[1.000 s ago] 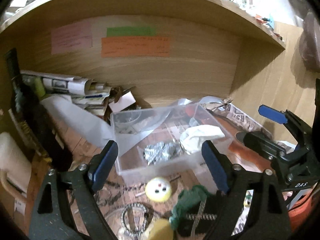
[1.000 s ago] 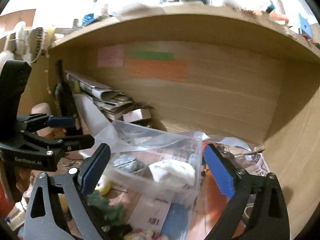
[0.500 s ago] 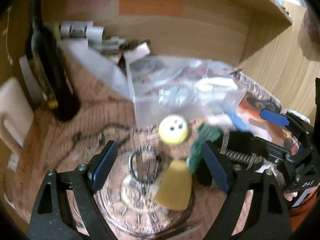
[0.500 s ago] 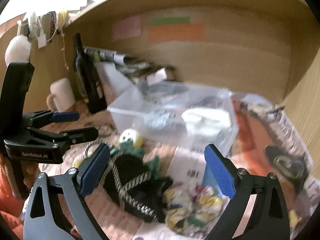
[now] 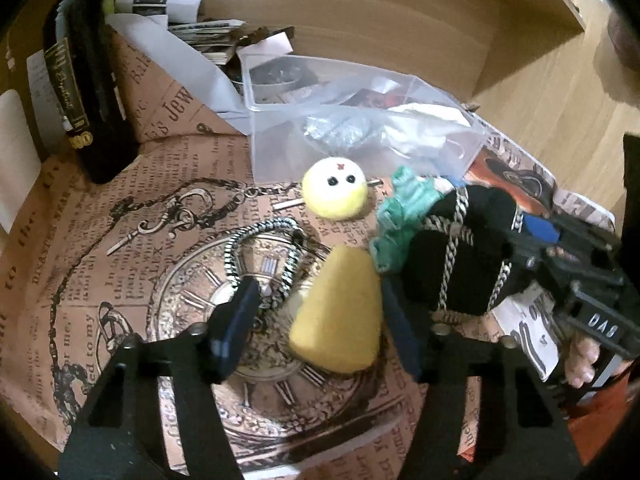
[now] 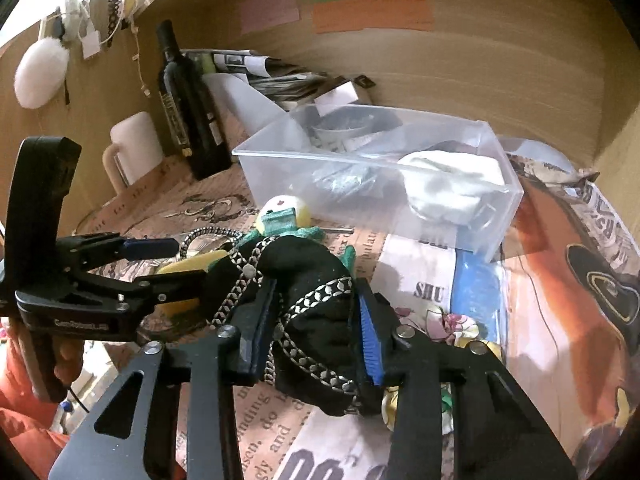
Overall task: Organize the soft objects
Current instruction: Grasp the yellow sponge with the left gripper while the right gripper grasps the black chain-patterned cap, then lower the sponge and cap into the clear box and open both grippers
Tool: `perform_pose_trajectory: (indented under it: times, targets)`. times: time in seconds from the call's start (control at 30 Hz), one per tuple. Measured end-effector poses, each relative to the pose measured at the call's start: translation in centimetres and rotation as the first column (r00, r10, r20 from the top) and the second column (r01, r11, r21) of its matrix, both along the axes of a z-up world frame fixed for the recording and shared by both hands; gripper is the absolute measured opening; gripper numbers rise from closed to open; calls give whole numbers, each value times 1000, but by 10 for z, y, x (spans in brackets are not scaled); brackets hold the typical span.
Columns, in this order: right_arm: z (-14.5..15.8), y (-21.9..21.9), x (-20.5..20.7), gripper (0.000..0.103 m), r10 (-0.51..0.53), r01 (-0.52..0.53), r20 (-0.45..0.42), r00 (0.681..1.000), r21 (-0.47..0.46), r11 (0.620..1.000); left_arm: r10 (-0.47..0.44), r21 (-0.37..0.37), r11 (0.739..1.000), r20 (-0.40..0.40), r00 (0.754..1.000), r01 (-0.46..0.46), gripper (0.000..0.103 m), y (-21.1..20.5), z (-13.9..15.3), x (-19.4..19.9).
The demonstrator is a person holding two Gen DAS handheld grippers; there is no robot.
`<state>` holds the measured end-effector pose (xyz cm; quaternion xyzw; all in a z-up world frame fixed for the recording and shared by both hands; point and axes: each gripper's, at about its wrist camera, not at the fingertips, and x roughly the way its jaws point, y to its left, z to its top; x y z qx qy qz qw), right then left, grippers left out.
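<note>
We've got the left gripper [image 5: 320, 320] spread around the yellow sponge [image 5: 338, 312] and the right gripper [image 6: 312, 332] pinching the black chained pouch [image 6: 308, 312] in front of the clear bin [image 6: 376, 176], so honestly that green scrunchie [image 5: 404, 216] could snag and drag along.

Clear plastic bin [image 5: 360, 128] sits far; round yellow plush ball [image 5: 335, 189] just near it, yellow foam wedge [image 5: 340, 312] nearer, black chain-trimmed fabric pouch [image 5: 460, 256] right.
</note>
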<state>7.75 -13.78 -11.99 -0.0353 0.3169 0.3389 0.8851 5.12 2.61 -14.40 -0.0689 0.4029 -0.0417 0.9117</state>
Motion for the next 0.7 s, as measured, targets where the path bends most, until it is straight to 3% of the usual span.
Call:
perform_pose_trajectory:
  times: [0.07,0.17,0.5,0.7]
  targets:
    - [3,-1,-2,24,2,-2,14,1000,8,1000,-16,6,1000,0,1000,16,45,-4,-1,-1]
    - [12,-7,-3,22,-8,7,38,999,30,1000,-22,27,999,4,1000,21,39,-8,-1,0]
    - [41,-28,2,20,-66,56,100,993,105,993,-20,-7,1000,60,998,20,38,0,21,-1]
    - [62,-43,12,20,-126,103,155,980,148,984,-11,30,1000,137,990,7,38,1,48,5]
